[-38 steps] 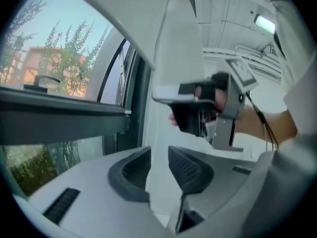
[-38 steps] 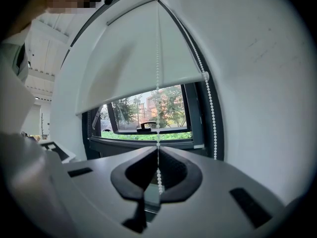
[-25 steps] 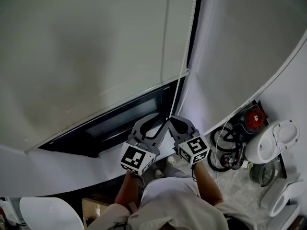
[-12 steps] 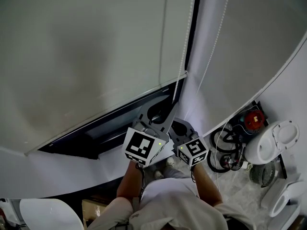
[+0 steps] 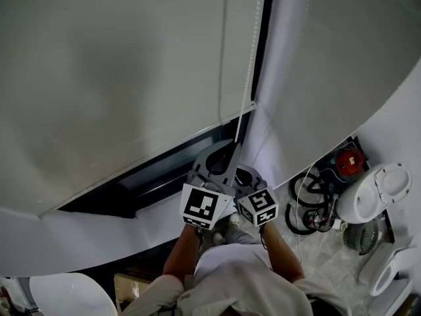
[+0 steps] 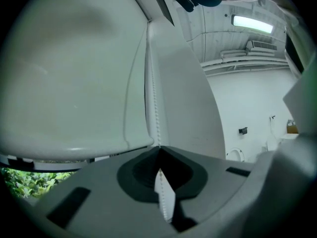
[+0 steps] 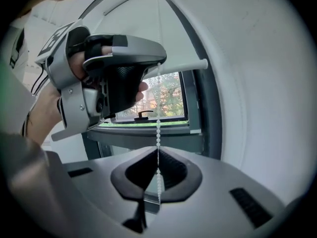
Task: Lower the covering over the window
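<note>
A pale roller blind [image 5: 118, 78] covers most of the window; its bottom bar [image 7: 183, 66] hangs above the strip of glass [image 7: 158, 100] still showing. A white bead chain [image 5: 250, 64] drops along the blind's right edge. My left gripper [image 5: 233, 145] is the upper one; its jaws have just been closing and now pinch the chain [image 6: 152, 98] between them. Just below it, my right gripper [image 5: 241, 168] is shut on the same chain [image 7: 158, 128]. The left gripper [image 7: 159, 63] shows above in the right gripper view.
A white wall [image 5: 316, 78] curves away right of the window. On the floor at the right lie black cables [image 5: 309, 206], a red device [image 5: 348, 160] and white appliances [image 5: 375, 193]. The dark window frame [image 5: 164, 166] runs below the blind.
The left gripper rose past the right one and its open jaws shut on the chain. The right gripper sank a little with the chain. The blind's bottom edge sits slightly lower.
</note>
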